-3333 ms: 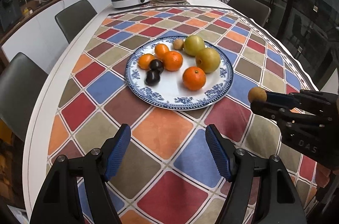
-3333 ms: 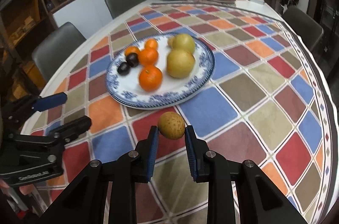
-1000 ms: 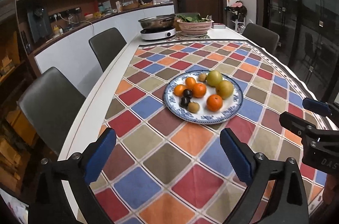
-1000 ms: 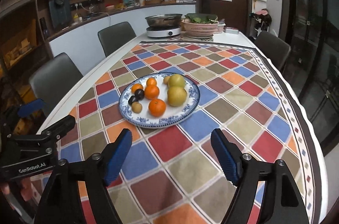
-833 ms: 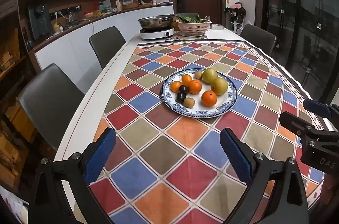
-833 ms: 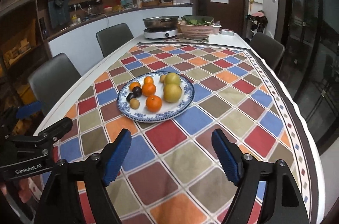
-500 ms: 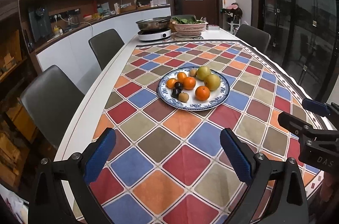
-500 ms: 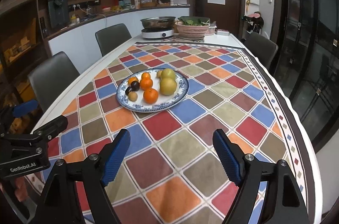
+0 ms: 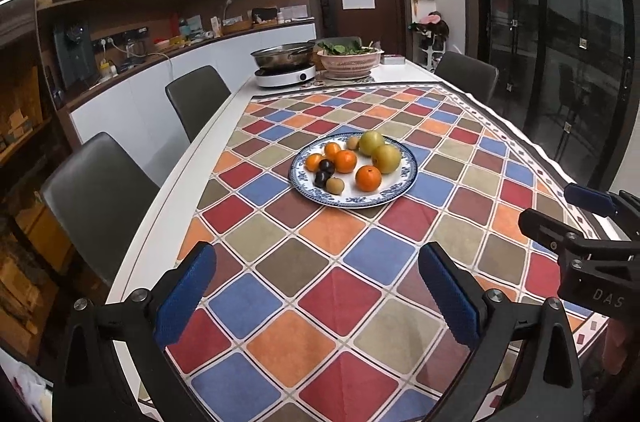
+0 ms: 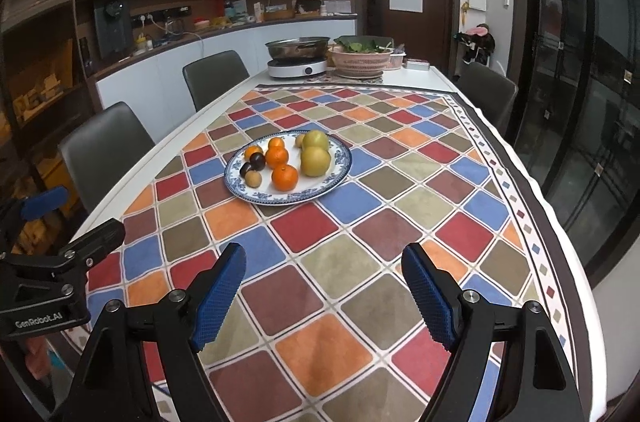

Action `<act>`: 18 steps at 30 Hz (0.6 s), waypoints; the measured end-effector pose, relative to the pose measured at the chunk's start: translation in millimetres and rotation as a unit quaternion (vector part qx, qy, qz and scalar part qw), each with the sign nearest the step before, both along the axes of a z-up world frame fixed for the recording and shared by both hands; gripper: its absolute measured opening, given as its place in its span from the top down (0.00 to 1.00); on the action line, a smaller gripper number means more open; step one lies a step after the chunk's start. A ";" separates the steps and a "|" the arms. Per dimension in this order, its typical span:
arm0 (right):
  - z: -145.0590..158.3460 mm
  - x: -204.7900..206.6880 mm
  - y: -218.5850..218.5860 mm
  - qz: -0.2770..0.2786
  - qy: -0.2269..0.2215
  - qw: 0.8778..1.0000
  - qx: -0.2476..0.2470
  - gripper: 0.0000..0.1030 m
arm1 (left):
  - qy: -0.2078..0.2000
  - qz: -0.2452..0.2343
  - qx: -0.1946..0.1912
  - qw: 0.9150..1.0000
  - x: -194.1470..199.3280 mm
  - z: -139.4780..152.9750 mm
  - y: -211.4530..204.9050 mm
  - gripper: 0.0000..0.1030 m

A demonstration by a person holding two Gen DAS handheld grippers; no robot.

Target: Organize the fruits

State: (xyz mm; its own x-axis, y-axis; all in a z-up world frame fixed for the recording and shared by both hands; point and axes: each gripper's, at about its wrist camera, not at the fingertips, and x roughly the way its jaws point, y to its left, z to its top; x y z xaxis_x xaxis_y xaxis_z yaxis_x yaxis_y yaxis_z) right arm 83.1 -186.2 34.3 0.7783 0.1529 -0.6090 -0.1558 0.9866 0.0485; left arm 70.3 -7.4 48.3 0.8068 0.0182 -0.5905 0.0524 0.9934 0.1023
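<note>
At the centre of both wrist views a blue-and-white plate (image 9: 404, 182) sits on a tablecloth (image 9: 340, 302) of red, blue, orange and olive squares, and all the fruit lies on it. In the left wrist view two yellow-green pears (image 9: 386, 158) fill the plate's upper right, touching each other, with a small brown fruit (image 9: 353, 142) just beside the farther one. Four oranges (image 9: 368, 178) spread across the middle and left of the plate, two dark plums (image 9: 326, 166) lie at its left edge, and a small tan fruit (image 9: 335, 186) rests just below the plums near the front rim; what kind the two small brownish fruits are I cannot tell at this size. The left gripper (image 9: 316, 292) fills the bottom of its own frame, its blue pads spread wide with only tablecloth between them, gripping nothing. The right gripper (image 10: 323, 296) stands the same way at the bottom of its frame, jaws wide apart and empty, well short of the plate. Each gripper also shows at the lower side edge of the other's view. At the top of both frames, on the bare far end of the table, a metal pot (image 10: 298, 47) sits on a white cooker (image 10: 297, 68) beside a pink basket (image 10: 361, 60) of green leaves. Grey chairs (image 9: 100, 194) line the left side.
</note>
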 end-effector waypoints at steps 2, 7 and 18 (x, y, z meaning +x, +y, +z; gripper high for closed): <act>1.2 -3.7 -1.0 0.000 -0.002 1.000 0.000 0.22 | -0.005 -0.003 -0.001 1.000 -4.1 2.0 -0.8 0.00; 6.5 -12.8 -2.1 0.000 -0.016 1.000 0.000 0.22 | -0.014 -0.003 -0.002 1.000 -13.5 5.6 -0.5 0.00; 11.4 -22.5 1.2 0.008 -0.030 0.999 -0.008 0.22 | -0.019 -0.011 -0.016 1.000 -21.3 7.3 -0.2 0.00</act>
